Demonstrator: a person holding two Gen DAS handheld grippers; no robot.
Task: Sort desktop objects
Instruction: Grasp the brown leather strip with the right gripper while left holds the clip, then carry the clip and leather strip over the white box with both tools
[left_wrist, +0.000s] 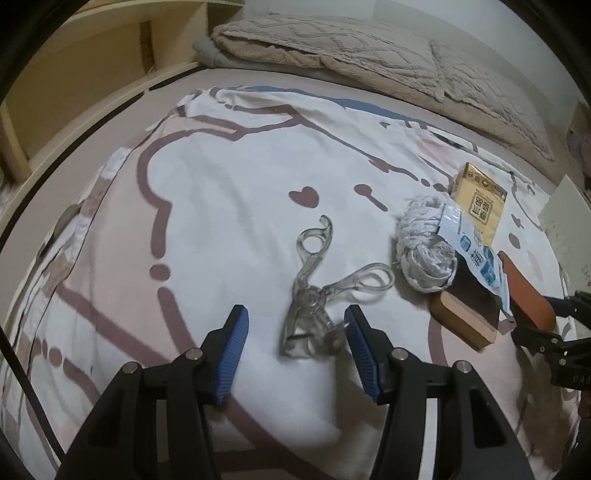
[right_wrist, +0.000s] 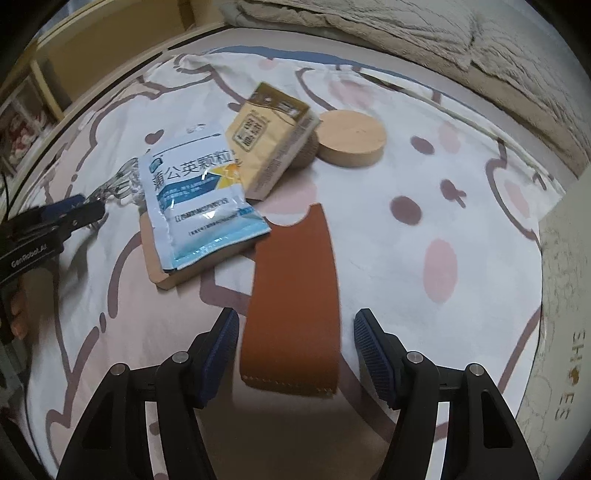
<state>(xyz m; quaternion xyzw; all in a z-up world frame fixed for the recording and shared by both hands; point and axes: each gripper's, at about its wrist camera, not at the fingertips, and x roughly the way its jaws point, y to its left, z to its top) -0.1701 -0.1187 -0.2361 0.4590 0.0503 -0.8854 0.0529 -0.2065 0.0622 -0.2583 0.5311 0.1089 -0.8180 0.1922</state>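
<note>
The work surface is a bed (left_wrist: 221, 206) spread with a white sheet printed in brown outlines and pink patches; a beige quilted blanket (left_wrist: 332, 48) lies bunched along the far edge and a pale wooden shelf unit (left_wrist: 92, 66) stands at far left.

Left to right: the left gripper (left_wrist: 295, 347) hovers low over the sheet with its jaws wide apart and nothing between the pads. The clear plastic scissors (left_wrist: 317, 288) lie flat just ahead, blade end nearest the jaws and handle loops splayed away, so this is judged the item being lined up for pickup. The blade end is blurred; whether the right-hand pad touches it cannot be settled.

Next comes a ball of whitish cord (left_wrist: 424, 247), then a pile: a blue-and-white sachet (right_wrist: 199, 206) draped over a wooden block (right_wrist: 184, 258), with a tan carton (right_wrist: 266, 147) leaning behind it and a round wooden disc (right_wrist: 351, 140) just beside the carton. The heap reads as unsorted stock, stacked loosely.

Further right, a brown leather sleeve (right_wrist: 295, 295) lies flat, stitched end toward the right gripper (right_wrist: 291, 350). Those jaws are also wide, straddling the sleeve's near end without clamping it. A white box (right_wrist: 561, 295) stands at far right, probably the receiving container.
</note>
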